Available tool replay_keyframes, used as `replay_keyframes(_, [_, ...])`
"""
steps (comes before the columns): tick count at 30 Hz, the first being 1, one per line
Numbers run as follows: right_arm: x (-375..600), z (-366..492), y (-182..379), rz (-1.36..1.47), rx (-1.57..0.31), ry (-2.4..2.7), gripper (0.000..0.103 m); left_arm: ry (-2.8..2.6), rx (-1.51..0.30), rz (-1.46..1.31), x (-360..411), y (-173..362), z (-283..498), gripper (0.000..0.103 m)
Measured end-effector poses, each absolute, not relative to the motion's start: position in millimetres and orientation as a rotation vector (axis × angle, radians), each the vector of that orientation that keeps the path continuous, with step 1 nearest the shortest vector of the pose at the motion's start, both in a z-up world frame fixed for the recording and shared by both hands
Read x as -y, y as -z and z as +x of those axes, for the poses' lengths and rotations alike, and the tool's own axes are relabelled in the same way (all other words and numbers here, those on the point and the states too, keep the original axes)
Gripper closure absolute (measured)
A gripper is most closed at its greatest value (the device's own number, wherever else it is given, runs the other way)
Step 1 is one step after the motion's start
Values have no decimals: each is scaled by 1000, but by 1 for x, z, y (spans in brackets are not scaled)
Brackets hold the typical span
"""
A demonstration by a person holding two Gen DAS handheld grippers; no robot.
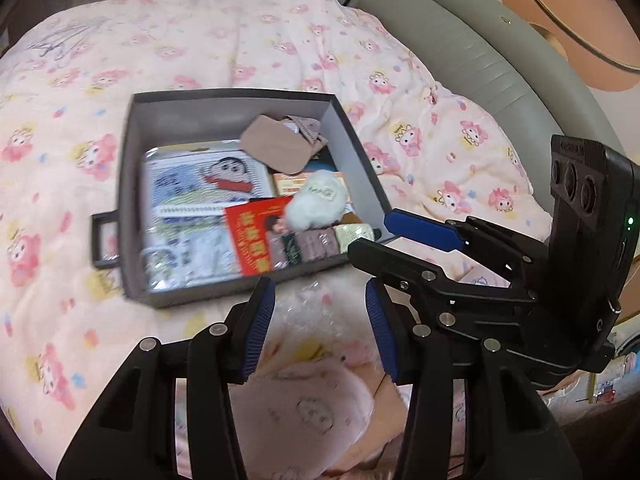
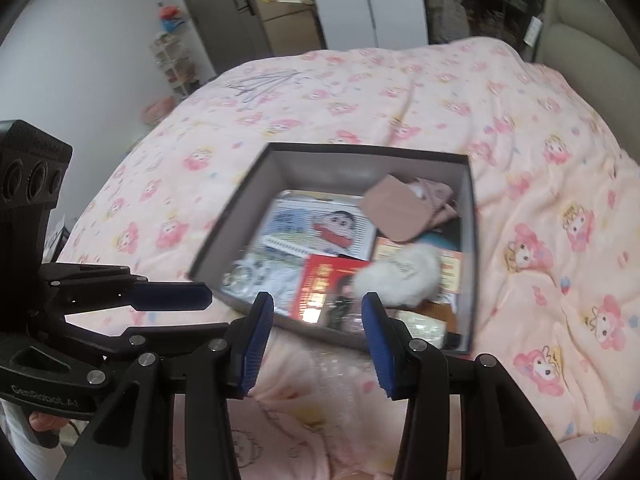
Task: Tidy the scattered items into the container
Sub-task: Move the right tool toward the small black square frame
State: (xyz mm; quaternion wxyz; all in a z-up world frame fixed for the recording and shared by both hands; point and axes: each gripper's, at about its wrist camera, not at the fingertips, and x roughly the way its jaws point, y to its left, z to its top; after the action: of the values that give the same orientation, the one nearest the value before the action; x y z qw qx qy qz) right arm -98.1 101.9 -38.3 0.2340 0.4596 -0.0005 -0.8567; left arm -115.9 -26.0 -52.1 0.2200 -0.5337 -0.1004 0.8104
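A dark grey box sits on the pink bed cover. Inside lie a cartoon picture pack, a red booklet, a white fluffy ball, a tan cloth and small packets. My left gripper is open and empty, near the box's front edge. My right gripper is open and empty, also at the front edge; it shows in the left wrist view. The left gripper shows in the right wrist view.
A pink patterned blanket covers the bed. A grey padded headboard runs along the right. A clear crinkly wrapper lies on the blanket just before the box. Cupboards and shelves stand beyond the bed.
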Motion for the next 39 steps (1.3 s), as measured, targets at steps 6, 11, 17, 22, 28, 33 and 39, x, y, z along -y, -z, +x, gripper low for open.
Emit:
replay_keyframes(6, [-56, -86, 40, 1271, -43, 2286, 61, -2279, 361, -1501, 73, 55, -94, 56])
replay_keyframes(11, [-7, -79, 40, 1259, -112, 2236, 61, -2319, 450, -1505, 120, 59, -80, 56])
replay_keyframes(17, [50, -82, 49, 1259, -142, 2166, 62, -2362, 550, -1527, 174, 73, -72, 57])
replay_keyframes(22, [96, -89, 68, 1283, -200, 2104, 62, -2382, 654, -1553, 214, 96, -72, 57])
replay_keyframes(28, [138, -102, 93, 1333, -241, 2016, 63, -2383, 794, -1550, 256, 126, -74, 60])
replay_keyframes(33, [150, -109, 91, 1292, -219, 2029, 63, -2356, 878, -1549, 278, 150, -87, 60])
replay_keyframes(39, [95, -133, 80, 1307, -21, 2151, 62, -2265, 835, -1602, 268, 184, -145, 59])
